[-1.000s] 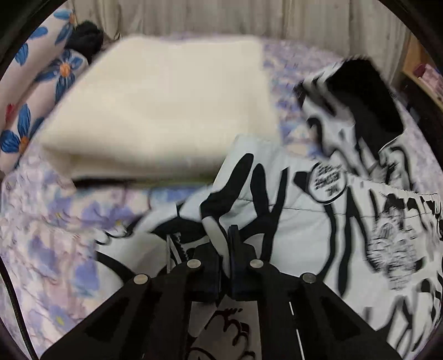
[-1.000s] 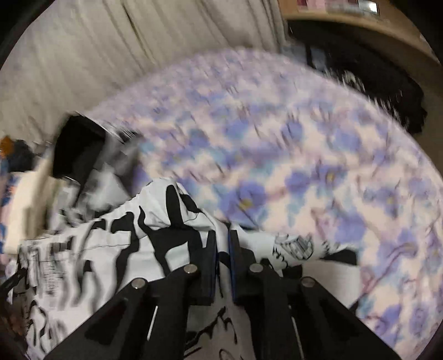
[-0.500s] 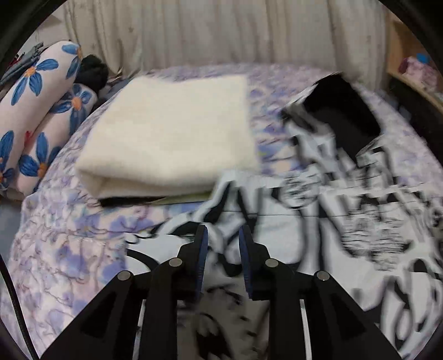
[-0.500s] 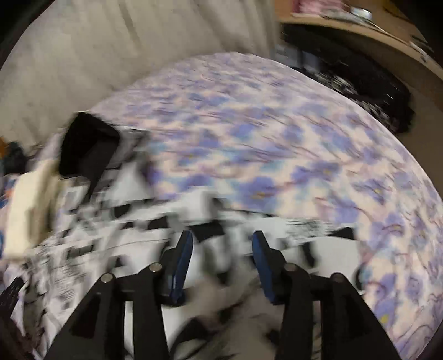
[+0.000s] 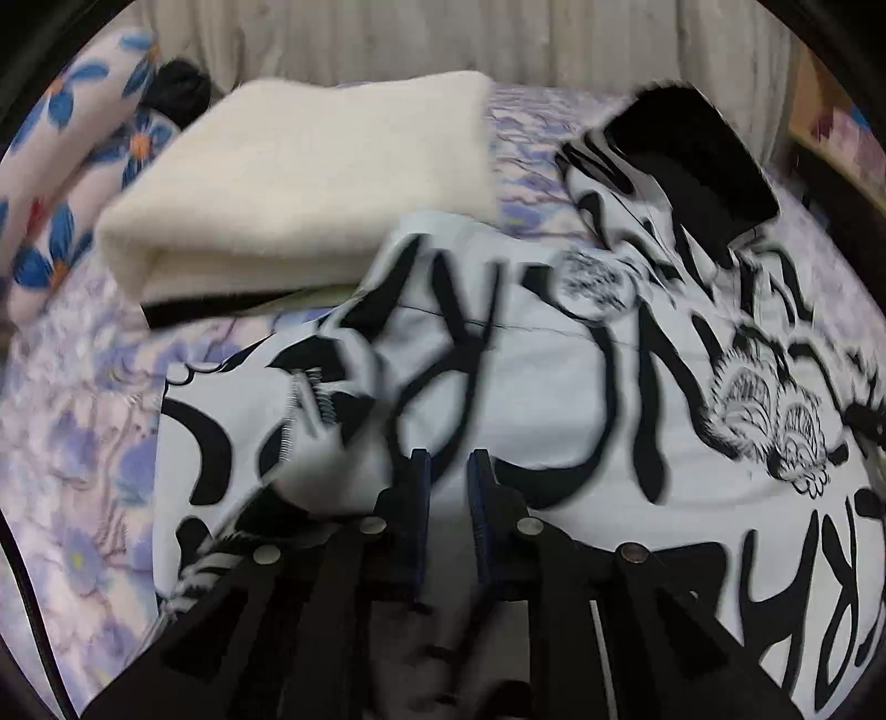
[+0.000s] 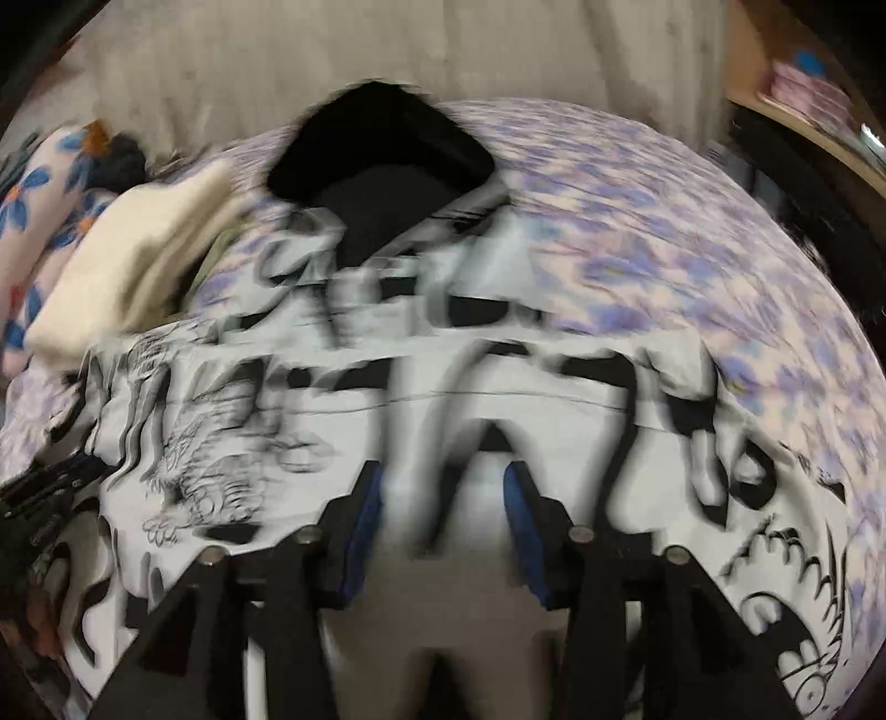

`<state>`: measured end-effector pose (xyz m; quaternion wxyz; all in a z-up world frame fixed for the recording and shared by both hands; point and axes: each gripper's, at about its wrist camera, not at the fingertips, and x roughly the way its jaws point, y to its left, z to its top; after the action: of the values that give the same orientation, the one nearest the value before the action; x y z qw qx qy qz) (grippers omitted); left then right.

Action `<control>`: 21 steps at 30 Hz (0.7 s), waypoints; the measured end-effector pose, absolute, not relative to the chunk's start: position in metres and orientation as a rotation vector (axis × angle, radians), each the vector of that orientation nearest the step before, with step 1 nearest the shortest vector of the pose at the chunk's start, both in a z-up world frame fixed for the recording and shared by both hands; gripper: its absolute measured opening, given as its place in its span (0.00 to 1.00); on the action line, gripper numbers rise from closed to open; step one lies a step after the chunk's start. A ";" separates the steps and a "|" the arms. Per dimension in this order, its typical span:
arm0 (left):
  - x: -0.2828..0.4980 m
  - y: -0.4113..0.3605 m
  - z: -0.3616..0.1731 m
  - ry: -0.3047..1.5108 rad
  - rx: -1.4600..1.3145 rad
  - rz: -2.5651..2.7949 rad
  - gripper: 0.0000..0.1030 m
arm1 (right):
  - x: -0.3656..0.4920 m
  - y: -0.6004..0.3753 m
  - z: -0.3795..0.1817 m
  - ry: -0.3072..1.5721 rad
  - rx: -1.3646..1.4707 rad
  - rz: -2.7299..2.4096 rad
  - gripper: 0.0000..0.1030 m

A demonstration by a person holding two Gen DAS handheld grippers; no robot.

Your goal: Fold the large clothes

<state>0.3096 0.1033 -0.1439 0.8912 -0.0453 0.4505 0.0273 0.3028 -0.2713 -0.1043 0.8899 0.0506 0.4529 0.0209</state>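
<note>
A large white hoodie with black graffiti prints lies spread on the bed, its black-lined hood at the far end. It also shows in the right wrist view, hood at the top. My left gripper is open by a narrow gap just above the hoodie's near left part and holds nothing. My right gripper is wide open above the hoodie's near edge, empty. The left gripper shows at the left edge of the right wrist view.
A folded cream blanket lies on the purple floral bedsheet left of the hoodie. Blue-flowered pillows are at the far left. A curtain hangs behind the bed. A wooden shelf stands at the right.
Both grippers were shut on the hoodie's fabric a second ago; both have opened and let it drop onto the bed. The right gripper has swung left toward the hood.
</note>
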 end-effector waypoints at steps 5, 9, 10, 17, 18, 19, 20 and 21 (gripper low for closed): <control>0.305 0.127 -0.140 0.923 -0.123 0.032 0.04 | 0.282 -0.367 -0.111 0.930 0.069 -0.259 0.53; 0.302 0.131 -0.139 0.922 -0.101 0.029 0.04 | 0.258 -0.416 -0.109 0.929 0.157 -0.239 0.00; 0.300 0.134 -0.138 0.920 -0.109 0.026 0.04 | 0.254 -0.418 -0.108 0.923 0.151 -0.235 0.00; 0.304 0.138 -0.140 0.936 -0.137 0.021 0.04 | 0.252 -0.417 -0.109 0.933 0.128 -0.261 0.00; 0.304 0.137 -0.139 0.946 -0.133 0.023 0.04 | 0.252 -0.417 -0.108 0.931 0.143 -0.263 0.00; 0.303 0.137 -0.137 0.954 -0.133 0.024 0.04 | 0.251 -0.417 -0.107 0.929 0.155 -0.263 0.00; 0.302 0.138 -0.134 0.964 -0.134 0.027 0.04 | 0.249 -0.418 -0.105 0.927 0.174 -0.261 0.00; 0.299 0.139 -0.131 0.969 -0.133 0.027 0.04 | 0.247 -0.418 -0.104 0.927 0.188 -0.262 0.01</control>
<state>0.2990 0.1393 -0.1312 0.8827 -0.0641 0.4654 0.0128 0.2469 -0.4181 -0.1035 0.8821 0.0901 0.4449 -0.1257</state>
